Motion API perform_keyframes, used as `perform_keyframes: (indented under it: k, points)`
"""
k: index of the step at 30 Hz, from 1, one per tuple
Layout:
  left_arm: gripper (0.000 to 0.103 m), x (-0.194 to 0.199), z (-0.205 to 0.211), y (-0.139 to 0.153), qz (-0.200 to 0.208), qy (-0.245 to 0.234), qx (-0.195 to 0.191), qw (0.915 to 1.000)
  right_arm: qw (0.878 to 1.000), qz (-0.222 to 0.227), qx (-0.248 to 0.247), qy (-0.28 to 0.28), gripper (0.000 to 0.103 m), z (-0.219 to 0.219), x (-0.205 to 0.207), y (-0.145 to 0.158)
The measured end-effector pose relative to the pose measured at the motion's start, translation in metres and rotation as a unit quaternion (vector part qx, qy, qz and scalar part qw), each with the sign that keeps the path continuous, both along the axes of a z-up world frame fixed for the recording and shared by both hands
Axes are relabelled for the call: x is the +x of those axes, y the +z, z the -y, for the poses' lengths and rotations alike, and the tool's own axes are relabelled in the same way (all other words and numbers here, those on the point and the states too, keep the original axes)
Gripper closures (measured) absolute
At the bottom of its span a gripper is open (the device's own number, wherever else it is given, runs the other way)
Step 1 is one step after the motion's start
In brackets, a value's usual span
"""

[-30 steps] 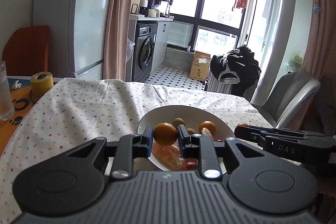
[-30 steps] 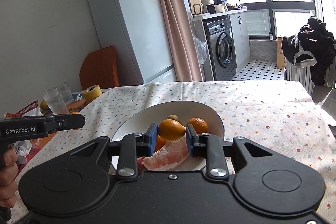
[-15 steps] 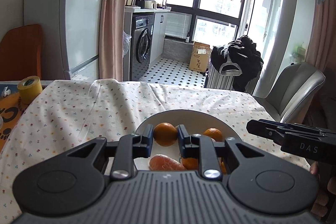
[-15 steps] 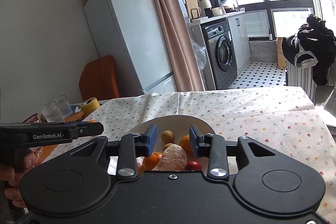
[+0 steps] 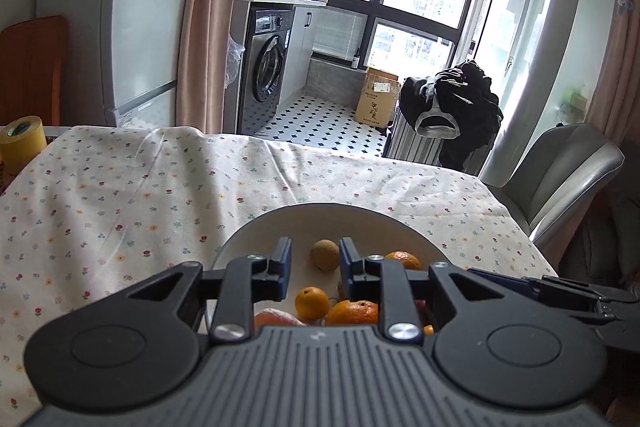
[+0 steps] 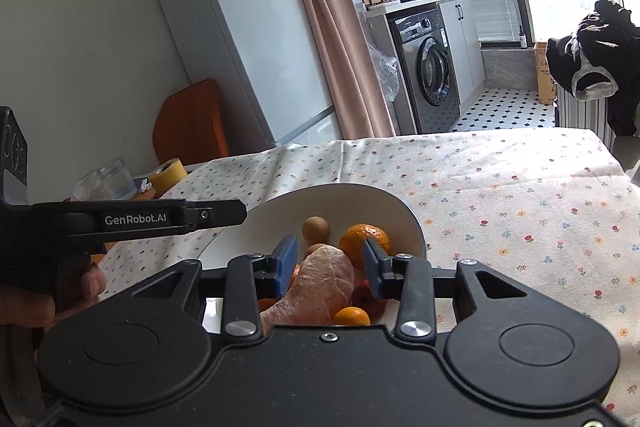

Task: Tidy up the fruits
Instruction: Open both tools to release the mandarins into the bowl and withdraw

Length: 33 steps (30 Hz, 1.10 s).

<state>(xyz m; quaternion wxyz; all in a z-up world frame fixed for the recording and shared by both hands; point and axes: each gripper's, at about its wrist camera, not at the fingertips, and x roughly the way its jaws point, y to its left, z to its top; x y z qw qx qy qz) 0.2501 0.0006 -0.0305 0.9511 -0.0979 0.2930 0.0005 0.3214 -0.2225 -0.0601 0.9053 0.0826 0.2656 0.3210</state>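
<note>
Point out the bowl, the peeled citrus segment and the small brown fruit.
bowl [image 6: 384, 197], right wrist view, far rim.
peeled citrus segment [image 6: 326, 283], right wrist view, middle.
small brown fruit [image 5: 325, 255], left wrist view, centre.

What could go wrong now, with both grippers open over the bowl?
1. The two grippers, left and right, sit close over one bowl; they may collide.
2. The fruit is piled; nudging the pomelo piece may roll the oranges.
3. The tablecloth is wrinkled, so the bowl might slide if bumped.
</note>
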Motion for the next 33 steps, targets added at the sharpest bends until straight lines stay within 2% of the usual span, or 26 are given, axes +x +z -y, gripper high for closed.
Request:
perform_keyframes:
  k: [1, 6, 11, 14, 22, 33]
  points:
    - [0.074, 0.001, 0.0, -0.001, 0.0, 0.001, -0.001, 1.0, 1.0, 0.003, 0.002, -0.003, 0.062, 0.002, -0.001, 0.001]
    - [0.052, -0.003, 0.0, -0.006, -0.005, 0.01, 0.007, 0.9999, 1.0, 0.004, 0.005, -0.011, 0.059, 0.007, 0.0, 0.0]
    - [0.043, -0.012, -0.002, -0.008, -0.016, 0.018, 0.007, 0.9997, 1.0, 0.002, 0.0, -0.009, 0.059, 0.004, -0.002, 0.001]
    - [0.029, -0.021, -0.001, -0.01, -0.018, 0.026, 0.012, 0.9994, 1.0, 0.009, -0.006, -0.008, 0.058, 0.002, -0.007, 0.005]
    - [0.025, -0.044, -0.004, -0.007, -0.02, 0.037, 0.017, 0.999, 1.0, 0.002, -0.01, -0.009, 0.054, 0.002, -0.021, 0.006]
    - [0.016, -0.088, -0.006, 0.011, 0.005, 0.084, 0.027, 0.996, 1.0, 0.022, 0.011, 0.001, 0.035, 0.012, -0.052, 0.027]
